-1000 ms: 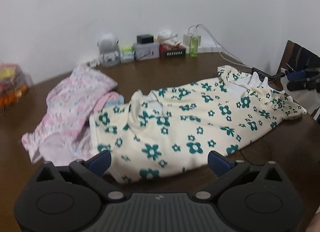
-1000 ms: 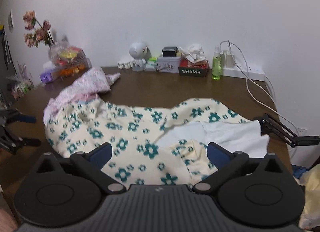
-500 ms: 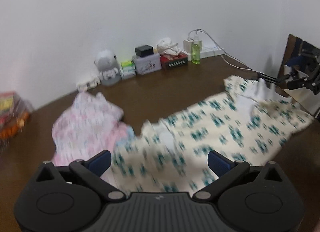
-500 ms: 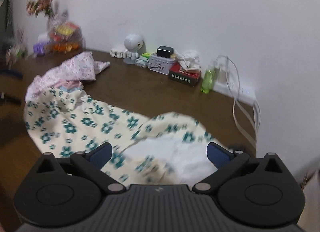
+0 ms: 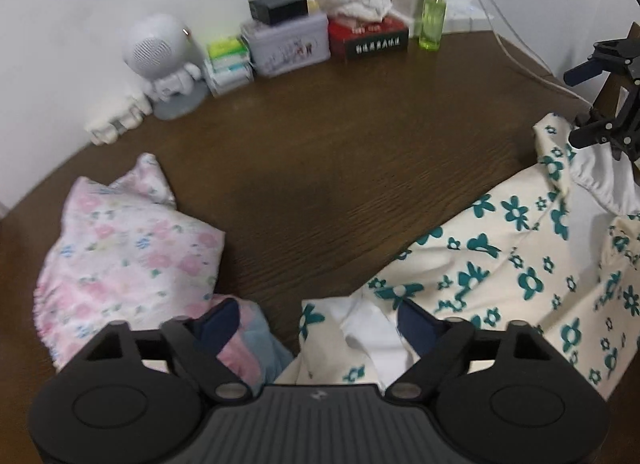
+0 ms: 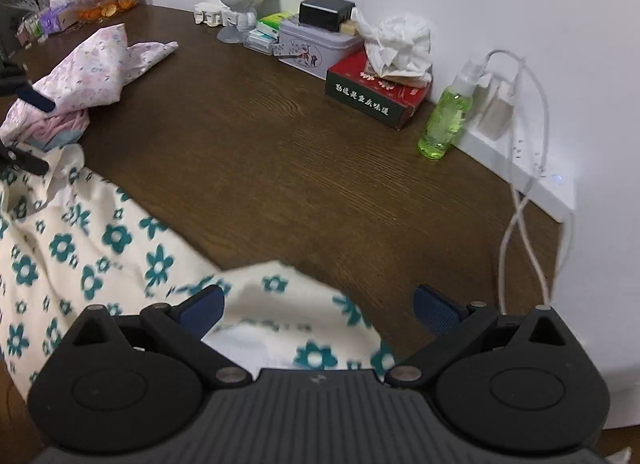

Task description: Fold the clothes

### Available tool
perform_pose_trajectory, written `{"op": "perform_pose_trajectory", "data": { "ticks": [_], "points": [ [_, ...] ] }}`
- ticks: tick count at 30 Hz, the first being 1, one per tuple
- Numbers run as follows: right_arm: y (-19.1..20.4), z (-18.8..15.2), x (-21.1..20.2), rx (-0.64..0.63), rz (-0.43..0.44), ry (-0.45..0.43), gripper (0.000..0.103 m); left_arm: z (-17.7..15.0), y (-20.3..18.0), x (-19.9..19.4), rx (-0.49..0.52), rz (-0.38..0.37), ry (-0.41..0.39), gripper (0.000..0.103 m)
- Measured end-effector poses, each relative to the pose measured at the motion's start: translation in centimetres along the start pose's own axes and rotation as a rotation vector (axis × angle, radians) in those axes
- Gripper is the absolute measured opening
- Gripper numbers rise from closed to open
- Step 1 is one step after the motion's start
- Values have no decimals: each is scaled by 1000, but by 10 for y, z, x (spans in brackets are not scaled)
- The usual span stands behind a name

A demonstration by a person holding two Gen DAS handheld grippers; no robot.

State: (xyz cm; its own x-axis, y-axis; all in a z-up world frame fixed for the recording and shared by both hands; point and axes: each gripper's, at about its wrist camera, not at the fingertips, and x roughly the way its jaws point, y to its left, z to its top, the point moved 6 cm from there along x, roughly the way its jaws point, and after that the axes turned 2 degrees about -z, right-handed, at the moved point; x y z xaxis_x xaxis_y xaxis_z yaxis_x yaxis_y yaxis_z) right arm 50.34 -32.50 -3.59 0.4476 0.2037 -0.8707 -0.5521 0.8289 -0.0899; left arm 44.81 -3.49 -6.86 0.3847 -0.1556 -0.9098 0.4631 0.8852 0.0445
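Atop the red tissue box (image 6: 378, 93) sits crumpled white tissue (image 6: 398, 43).

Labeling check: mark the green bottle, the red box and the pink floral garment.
green bottle (image 6: 446, 119), right wrist view, on its liquid-filled body.
red box (image 6: 376, 93), right wrist view, on its top face.
pink floral garment (image 5: 132, 248), left wrist view, on its bunched middle.

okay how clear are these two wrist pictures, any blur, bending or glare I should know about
Left wrist view: fisheye bends the brown table edge into a curve; the pink floral garment looks soft, the tissue box lettering stays sharp, and no strong glare. Right wrist view: the teal flowers on the cream garment are smeared near the right gripper, while the green bottle is crisp; lighting is dim and even.
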Motion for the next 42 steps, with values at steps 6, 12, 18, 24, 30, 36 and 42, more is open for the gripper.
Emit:
{"op": "perform_pose_trajectory", "data": {
  "ticks": [6, 12, 18, 24, 30, 36, 42],
  "points": [
    [4, 2, 29, -12, 65, 35, 86, 2, -6, 22, 40, -53, 36, 55],
    [9, 0, 39, -47, 84, 64, 66, -2, -9, 31, 58, -90, 69, 41],
    [21, -7, 42, -89, 94, 94, 45, -3, -10, 29, 60, -108, 69, 15],
    [38, -10, 29, -160, 69, 52, 10, -3, -18, 21, 77, -41, 11, 5],
    [46, -20, -34, -183, 4, -125, 8, -9, -31, -42, 148, 30, -179, 5],
    [85, -86, -126, -239, -78, -324, 8, -72, -83, -105, 290, 128, -331, 4],
    [128, -174, -120, -204, -134, -291, 10, -137, -114, -73, 279, 95, -250, 6]
  ]
}}
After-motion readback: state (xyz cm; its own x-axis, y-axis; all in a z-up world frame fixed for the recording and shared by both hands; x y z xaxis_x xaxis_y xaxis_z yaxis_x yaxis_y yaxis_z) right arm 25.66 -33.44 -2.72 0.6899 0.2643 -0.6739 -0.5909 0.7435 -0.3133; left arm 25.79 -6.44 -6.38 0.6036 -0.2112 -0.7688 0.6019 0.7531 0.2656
